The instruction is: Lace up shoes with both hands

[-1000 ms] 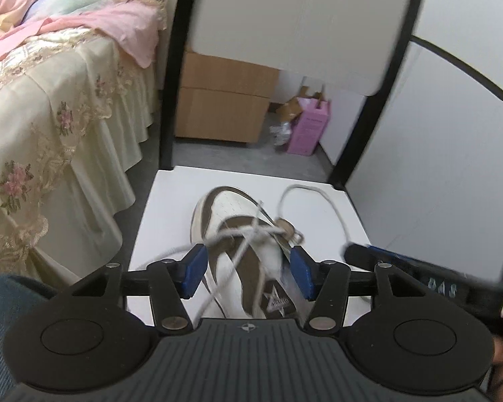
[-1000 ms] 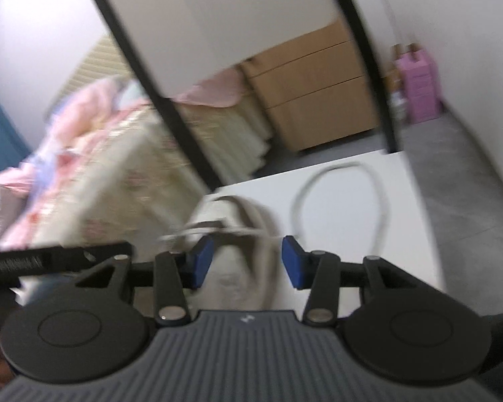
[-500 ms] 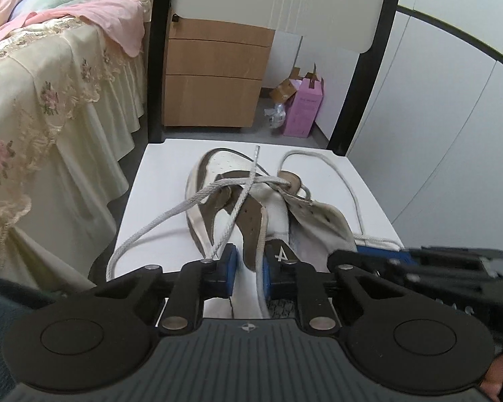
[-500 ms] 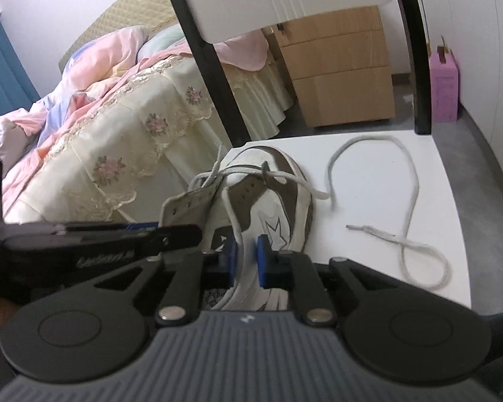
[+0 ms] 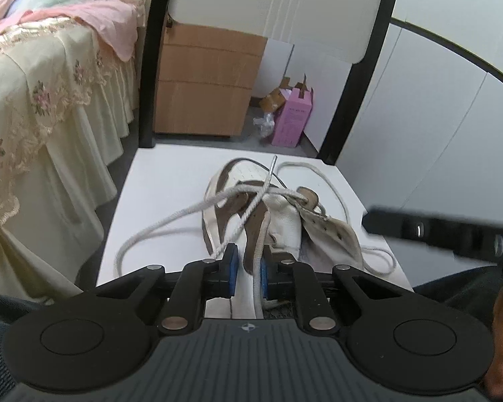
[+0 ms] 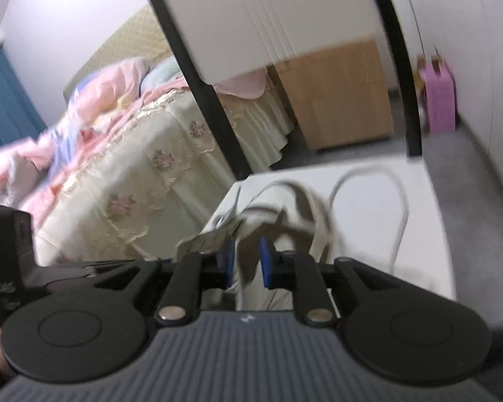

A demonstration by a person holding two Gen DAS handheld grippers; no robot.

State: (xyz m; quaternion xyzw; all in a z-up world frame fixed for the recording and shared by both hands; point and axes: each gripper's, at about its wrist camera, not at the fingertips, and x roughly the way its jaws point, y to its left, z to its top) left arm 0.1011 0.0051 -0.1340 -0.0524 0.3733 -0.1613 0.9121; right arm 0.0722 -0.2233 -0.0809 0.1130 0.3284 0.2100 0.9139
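Through the left wrist camera I look down on a white and brown shoe (image 5: 285,214) lying on a white surface (image 5: 171,181), its toe pointing away from me and its tongue and right flap splayed open. The left gripper (image 5: 247,269) is clenched on the near end of the shoe: the brown-trimmed eyelet edge and a strand of white cord fill the narrow gap between its blue pads. The white lace (image 5: 171,221) passes through the eyelets furthest from me. One end sweeps out in a loose loop to the left of the shoe and back towards the gripper; a second, straighter stretch rises from beside the left pad, over the shoe, to a plastic tip above the toe. More lace curves around the shoe's right side. The right gripper (image 5: 436,231) shows here only as a blurred black bar at the right edge, just beside the open flap. Its own camera view is smeared by motion. In it, the right gripper's jaws are opening, with pale shoe material between the pads and a dark gap beside the right-hand one, so it is released rather than grasping. Beyond the surface stand a bed (image 5: 33,100) with a cream floral cover, a wooden drawer unit (image 5: 204,83) and a pink box (image 5: 293,117) on the floor.
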